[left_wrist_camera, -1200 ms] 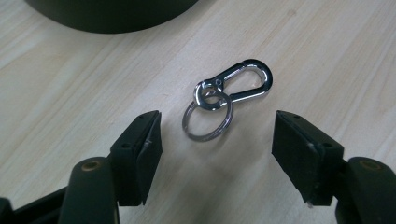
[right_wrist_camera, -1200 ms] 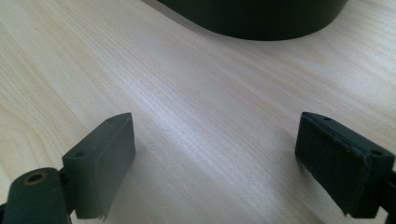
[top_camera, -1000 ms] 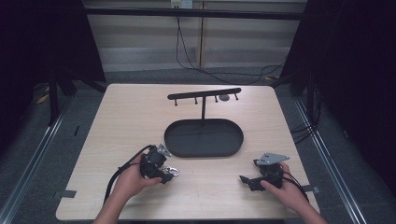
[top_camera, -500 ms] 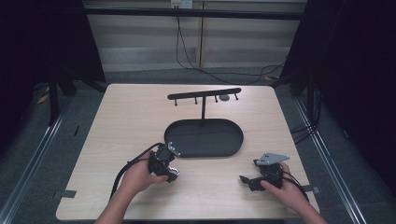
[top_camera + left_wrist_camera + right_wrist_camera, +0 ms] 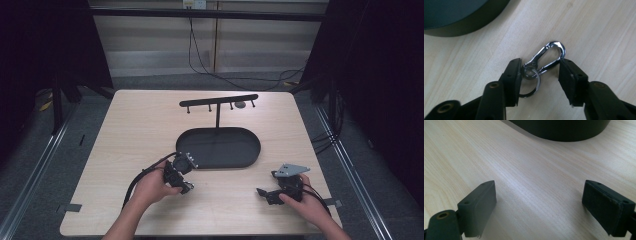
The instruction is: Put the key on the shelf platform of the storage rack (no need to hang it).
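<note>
Left gripper jaws straddle the small, rigid, likely slippery silver metal carabiner clip beside the black oval tray, not yet pinching. Grip across its body. Right gripper spread, empty.

A carabiner lies on the table, just before the tray, between the left gripper's jaws.

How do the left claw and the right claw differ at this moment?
The left claw has its jaws close on either side of a silver carabiner clip with a key ring, while the right claw has bare wooden table between its jaws. The left claw's jaws stand nearer each other; the right claw's are spread wide. Both are open, low over the table, near the black tray.
</note>
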`<control>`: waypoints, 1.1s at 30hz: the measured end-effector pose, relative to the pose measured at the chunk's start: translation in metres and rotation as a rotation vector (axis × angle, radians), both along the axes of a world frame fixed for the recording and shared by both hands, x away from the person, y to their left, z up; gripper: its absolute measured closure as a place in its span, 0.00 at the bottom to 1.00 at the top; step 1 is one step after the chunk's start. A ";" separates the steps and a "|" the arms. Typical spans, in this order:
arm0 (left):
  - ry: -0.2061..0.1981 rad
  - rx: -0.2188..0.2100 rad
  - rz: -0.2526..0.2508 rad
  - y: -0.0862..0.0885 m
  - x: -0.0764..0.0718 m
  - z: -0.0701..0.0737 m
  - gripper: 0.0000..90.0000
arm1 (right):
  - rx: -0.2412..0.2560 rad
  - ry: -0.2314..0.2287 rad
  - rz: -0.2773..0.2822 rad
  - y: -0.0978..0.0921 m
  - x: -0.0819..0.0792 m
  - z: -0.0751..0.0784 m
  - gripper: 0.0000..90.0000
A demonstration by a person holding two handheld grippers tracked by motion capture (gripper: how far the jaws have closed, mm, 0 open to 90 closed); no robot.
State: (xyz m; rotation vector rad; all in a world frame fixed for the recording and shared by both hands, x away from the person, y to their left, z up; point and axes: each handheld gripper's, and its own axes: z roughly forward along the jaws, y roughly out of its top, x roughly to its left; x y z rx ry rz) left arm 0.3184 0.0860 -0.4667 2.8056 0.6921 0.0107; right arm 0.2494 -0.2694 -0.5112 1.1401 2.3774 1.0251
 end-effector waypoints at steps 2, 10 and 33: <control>0.008 0.020 0.001 -0.002 0.000 0.000 0.68 | 0.000 0.000 0.000 0.000 0.000 0.000 0.13; 0.045 0.016 0.024 -0.002 0.004 0.001 0.80 | 0.000 0.000 0.000 0.000 0.000 0.000 0.13; 0.153 0.011 0.069 0.002 0.007 0.013 0.92 | 0.000 0.000 0.001 0.000 0.000 0.000 0.13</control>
